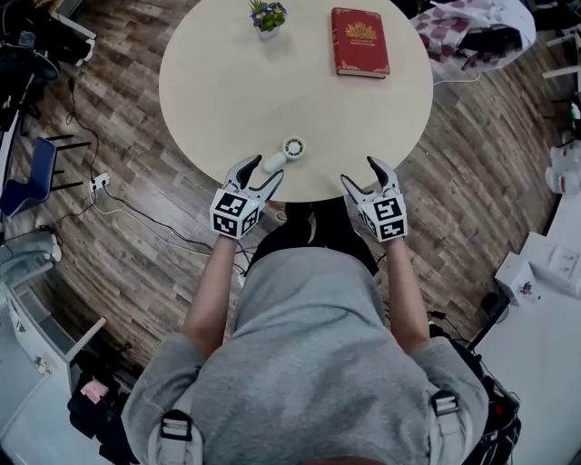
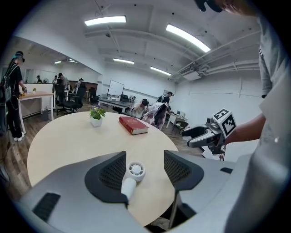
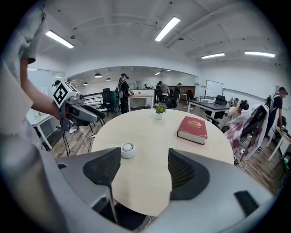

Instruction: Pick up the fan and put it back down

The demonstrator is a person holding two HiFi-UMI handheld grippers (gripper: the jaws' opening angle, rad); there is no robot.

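The left claw (image 1: 261,171) has its jaws apart. In the left gripper view (image 2: 145,164) the small white fan (image 2: 132,175) shows in the gap between the ribbed pads (image 2: 112,170), its round head toward 12 o'clock and its handle running back toward the claw, and neither pad presses on it. From the head view the fan (image 1: 284,154) lies flat on the round pale table (image 1: 236,82), close to the rim at 6 o'clock, with the left claw just beside its handle end at about 7 o'clock of it. The claw tilts forward and down, marker cube nearest the body, on a bare forearm (image 1: 213,291) that reaches out from a grey sleeve with the elbow bent. The right claw (image 1: 361,173) is also spread, with only bare tabletop between its jaws (image 3: 144,170); it hovers at the table's rim at about 4 o'clock of the fan, apart from it, tilted the same way. Farther across the table, a red book (image 1: 359,41) lies at 1 o'clock and a small potted plant (image 1: 268,15) stands at 12 o'clock.
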